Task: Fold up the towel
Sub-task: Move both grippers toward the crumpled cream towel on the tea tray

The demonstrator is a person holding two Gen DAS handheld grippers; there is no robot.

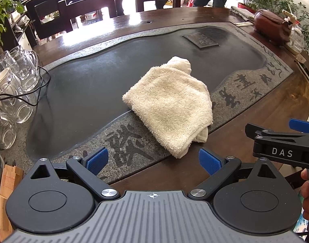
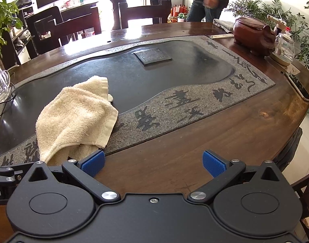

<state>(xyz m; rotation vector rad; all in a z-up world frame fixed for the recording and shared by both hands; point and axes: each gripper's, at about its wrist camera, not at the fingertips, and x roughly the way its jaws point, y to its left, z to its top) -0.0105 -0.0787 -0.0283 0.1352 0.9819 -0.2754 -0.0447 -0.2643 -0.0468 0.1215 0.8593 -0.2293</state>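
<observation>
Nearest me, my left gripper (image 1: pixel 153 161) hangs with its blue pads spread wide and nothing between them, and my right gripper (image 2: pixel 153 163) is just as wide and empty over the bare wood of the counter (image 2: pixel 225 133). Just beyond both lies the towel (image 1: pixel 168 103), a cream terry bundle loosely doubled over, straddling the near lip of the stone tea tray (image 1: pixel 77 93) where polished basin meets carved border. I judge the risk to be pinching only the top layer: its edges are stacked and hidden underneath, so a grab could drag the whole bundle or unfold it crookedly. A sweep to the left could also catch the black cable (image 1: pixel 22 99) and the glass mugs (image 1: pixel 16 77), which look empty and stand crowded together. Farther off sits a brown pig-shaped pot (image 2: pixel 253 36), lid on, contents hidden, beside a glass jar (image 2: pixel 284 48)
</observation>
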